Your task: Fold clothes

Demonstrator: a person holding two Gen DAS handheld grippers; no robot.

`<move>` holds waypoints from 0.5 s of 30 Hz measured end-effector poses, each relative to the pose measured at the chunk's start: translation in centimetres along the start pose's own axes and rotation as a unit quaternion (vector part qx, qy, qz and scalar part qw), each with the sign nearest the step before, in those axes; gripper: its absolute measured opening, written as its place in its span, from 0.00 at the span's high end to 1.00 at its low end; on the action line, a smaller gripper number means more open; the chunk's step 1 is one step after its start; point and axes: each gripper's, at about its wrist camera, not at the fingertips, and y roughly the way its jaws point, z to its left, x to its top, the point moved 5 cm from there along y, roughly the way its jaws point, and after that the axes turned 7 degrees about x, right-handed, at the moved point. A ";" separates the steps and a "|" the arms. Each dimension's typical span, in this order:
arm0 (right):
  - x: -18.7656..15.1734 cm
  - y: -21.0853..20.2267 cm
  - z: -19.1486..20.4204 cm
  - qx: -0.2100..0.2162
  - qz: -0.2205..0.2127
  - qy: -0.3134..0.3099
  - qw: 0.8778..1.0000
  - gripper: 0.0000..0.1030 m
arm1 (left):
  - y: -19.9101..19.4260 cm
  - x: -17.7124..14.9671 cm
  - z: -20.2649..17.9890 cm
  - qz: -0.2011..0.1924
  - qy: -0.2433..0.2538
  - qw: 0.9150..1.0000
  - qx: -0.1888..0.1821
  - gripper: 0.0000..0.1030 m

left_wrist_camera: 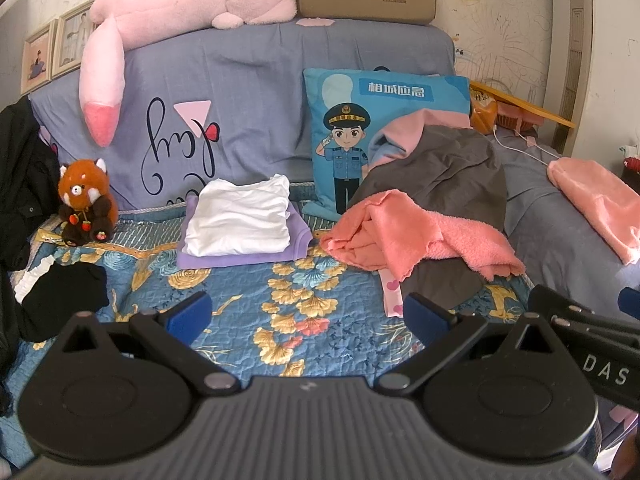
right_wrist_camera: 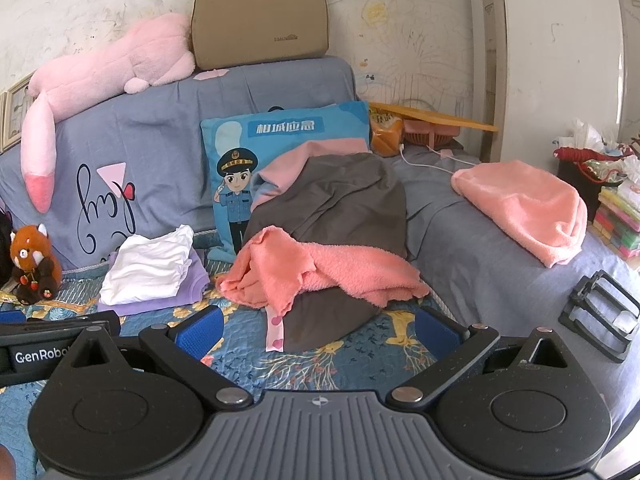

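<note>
Left wrist view: our left gripper [left_wrist_camera: 307, 316] is spread wide, nothing between the blue pads [left_wrist_camera: 190, 312]; it hangs over the floral quilt [left_wrist_camera: 248, 292]; folded stack sits ahead-left, white garment [left_wrist_camera: 240, 216] on top of a purple one [left_wrist_camera: 240, 258]; unfolded pile ahead-right, coral fleece towel [left_wrist_camera: 420, 236] draped over a grey garment [left_wrist_camera: 444, 172]; a black garment [left_wrist_camera: 64, 296] lies loose at left, near the red panda plush [left_wrist_camera: 84, 200].

Right wrist view: our right gripper [right_wrist_camera: 318, 330] is also released and empty, pointed at the same pile; coral fleece towel [right_wrist_camera: 320, 272] lies across the grey garment [right_wrist_camera: 340, 196], with a pink heart-print strip [right_wrist_camera: 276, 330] poking out underneath; second coral towel [right_wrist_camera: 524, 208] lies well apart on the grey sheet [right_wrist_camera: 460, 248]; police-cartoon cushion [right_wrist_camera: 248, 160] is behind the pile.

Risks, as we judge them: layers overlap, so a pinch on the coral towel may catch the grey garment too and drag the whole heap; fleece is thick and limp, so a shallow grip may slip; pulling leftward could knock the finished stack.
</note>
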 end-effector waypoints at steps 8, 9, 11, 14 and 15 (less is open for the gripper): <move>0.2 -0.1 0.0 0.000 0.000 -0.001 1.000 0.00 | 0.1 -0.1 -0.1 0.002 0.001 1.000 -0.001 0.00; 0.2 -0.1 0.0 0.001 0.000 -0.001 1.000 0.00 | 0.1 0.0 -0.1 0.002 0.001 1.000 -0.001 0.00; 0.2 0.0 0.0 0.001 0.001 -0.001 1.000 0.00 | 0.2 0.0 -0.1 0.003 0.001 1.000 0.000 0.00; 0.3 0.0 0.0 0.000 0.001 -0.002 1.000 0.00 | 0.3 -0.1 -0.2 0.004 0.002 1.000 0.000 0.00; 0.3 0.0 0.0 0.000 0.001 -0.002 1.000 0.00 | 0.2 -0.1 -0.3 0.004 0.003 1.000 0.000 0.00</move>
